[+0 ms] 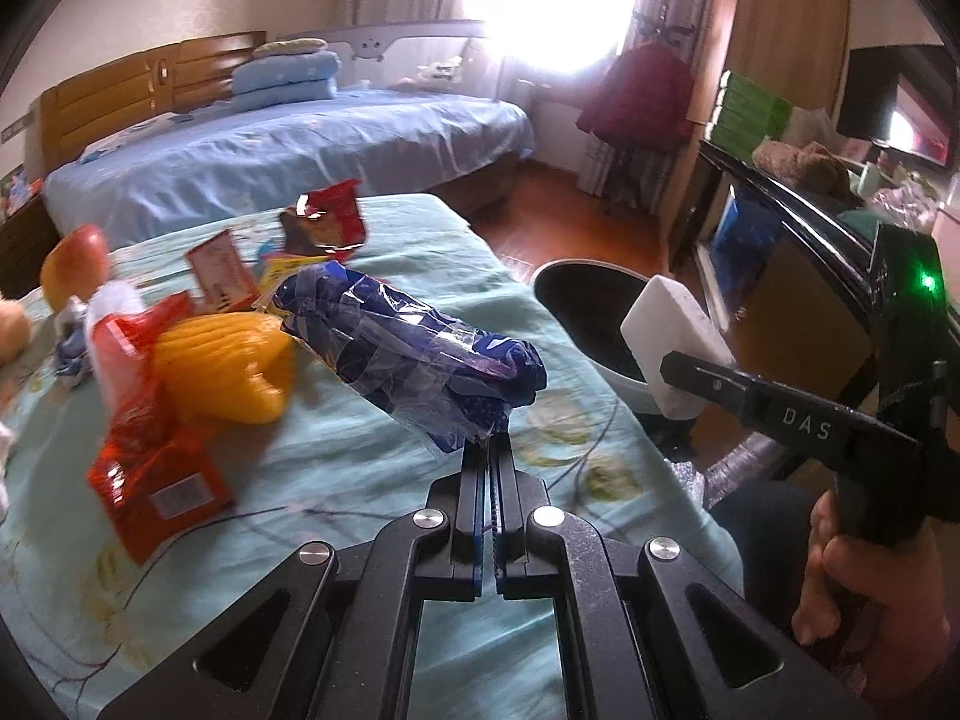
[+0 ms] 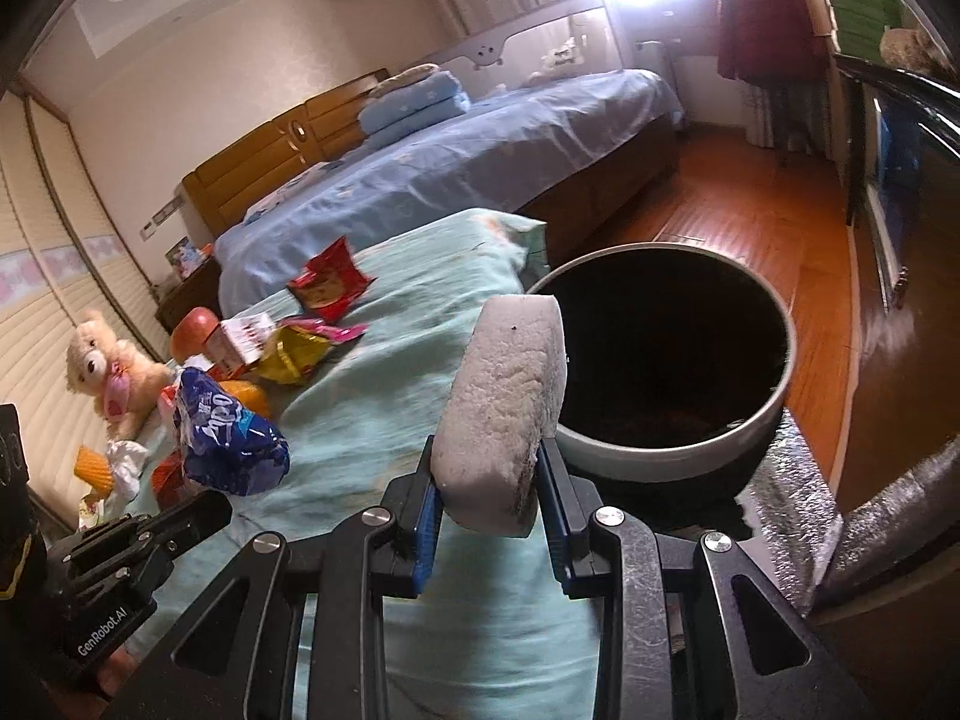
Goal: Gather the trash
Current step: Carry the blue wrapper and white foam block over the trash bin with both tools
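- Left wrist view: the left tool (image 1: 487, 450) sits at lower centre, its jaws pressed nearly together on the edge of a blue bag (image 1: 414, 348); the bag hangs above the teal-covered surface (image 1: 336, 480), its clear film glaring so the print cannot be read.
- Left of the bag, blurred trash lies on the surface: a red wrapper (image 1: 150, 462), a yellow piece (image 1: 222, 366) whose kind I cannot tell, and a red packet (image 1: 327, 219) further up.
- At right, the right tool (image 1: 681, 381) holds a white block (image 1: 675, 345) in front of the bin (image 1: 591, 324), hiding part of the rim. A hand (image 1: 864, 570) is cut off at the lower right corner.
- Right wrist view: the right tool (image 2: 489, 498) is part open, its jaws clamped on both sides of the white block (image 2: 504, 402), which has dark marks on its lower edge.
- The bin (image 2: 666, 360), upper right of the block, is dark inside; its contents are hard to make out.
- At lower left, the left tool (image 2: 207, 504) is mostly cut off; the blue bag (image 2: 225, 438) covers its tips.
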A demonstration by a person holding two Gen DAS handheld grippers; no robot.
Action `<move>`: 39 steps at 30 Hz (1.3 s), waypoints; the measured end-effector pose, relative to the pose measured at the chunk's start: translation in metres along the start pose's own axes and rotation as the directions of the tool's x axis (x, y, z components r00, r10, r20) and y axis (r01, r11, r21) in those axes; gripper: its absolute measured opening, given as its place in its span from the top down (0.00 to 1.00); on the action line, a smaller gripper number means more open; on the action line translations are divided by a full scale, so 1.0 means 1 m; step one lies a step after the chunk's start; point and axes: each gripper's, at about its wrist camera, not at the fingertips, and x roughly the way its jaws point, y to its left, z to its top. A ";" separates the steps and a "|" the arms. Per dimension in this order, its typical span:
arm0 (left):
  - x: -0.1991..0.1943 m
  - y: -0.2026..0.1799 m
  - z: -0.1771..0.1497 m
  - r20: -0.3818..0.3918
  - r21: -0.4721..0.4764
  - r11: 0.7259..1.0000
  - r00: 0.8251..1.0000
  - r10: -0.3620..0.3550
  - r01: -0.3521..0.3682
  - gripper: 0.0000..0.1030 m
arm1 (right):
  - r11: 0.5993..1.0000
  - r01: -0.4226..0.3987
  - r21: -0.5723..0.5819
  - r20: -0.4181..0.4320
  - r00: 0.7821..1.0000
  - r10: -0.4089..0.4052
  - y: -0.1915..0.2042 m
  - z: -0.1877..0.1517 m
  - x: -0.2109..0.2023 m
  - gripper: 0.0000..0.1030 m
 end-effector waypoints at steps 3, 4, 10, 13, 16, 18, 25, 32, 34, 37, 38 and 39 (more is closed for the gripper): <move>0.015 -0.004 0.008 -0.007 0.016 1.000 1.000 -0.013 0.013 1.00 | 1.000 0.015 0.008 0.003 1.000 -0.015 -0.009 0.004 -0.001 0.71; 0.018 -0.006 0.009 -0.008 0.019 1.000 1.000 -0.017 0.017 1.00 | 1.000 0.018 0.011 0.003 1.000 -0.018 -0.012 0.006 -0.001 0.71; 0.044 -0.012 0.025 -0.033 0.039 0.998 0.999 -0.042 0.044 1.00 | 0.999 0.040 0.026 -0.006 0.999 -0.040 -0.031 0.014 0.003 0.71; 0.058 -0.018 0.032 -0.044 0.053 0.997 0.998 -0.055 0.057 1.00 | 0.999 0.042 0.034 -0.020 0.999 -0.042 -0.041 0.020 0.007 0.71; 0.071 -0.025 0.039 -0.057 0.064 0.995 0.996 -0.070 0.073 1.00 | 0.998 0.040 0.046 -0.037 0.999 -0.039 -0.051 0.024 0.012 0.71; 0.081 -0.029 0.043 -0.064 0.071 0.994 0.995 -0.077 0.081 1.00 | 0.998 0.042 0.053 -0.046 0.998 -0.040 -0.058 0.027 0.016 0.71; 0.113 -0.041 0.061 -0.082 0.102 0.991 0.993 -0.083 0.091 1.00 | 0.996 0.053 0.069 -0.063 0.997 -0.049 -0.078 0.038 0.025 0.71; 0.143 -0.051 0.076 -0.110 0.113 0.987 0.988 -0.104 0.117 1.00 | 0.995 0.059 0.084 -0.074 0.996 -0.053 -0.095 0.051 0.035 0.71; 0.151 -0.052 0.079 -0.119 0.113 0.986 0.987 -0.108 0.121 1.00 | 0.994 0.059 0.088 -0.078 0.996 -0.052 -0.098 0.053 0.037 0.71; 0.161 -0.053 0.084 -0.132 0.112 0.986 0.985 -0.111 0.126 1.00 | 0.994 0.060 0.096 -0.088 0.995 -0.052 -0.102 0.056 0.042 0.71; 0.164 -0.053 0.085 -0.137 0.111 0.985 0.984 -0.114 0.130 1.00 | 0.993 0.061 0.098 -0.090 0.995 -0.052 -0.104 0.057 0.044 0.71; 0.166 -0.053 0.086 -0.139 0.109 0.985 0.984 -0.114 0.130 1.00 | 0.993 0.061 0.099 -0.093 0.994 -0.052 -0.105 0.058 0.046 0.71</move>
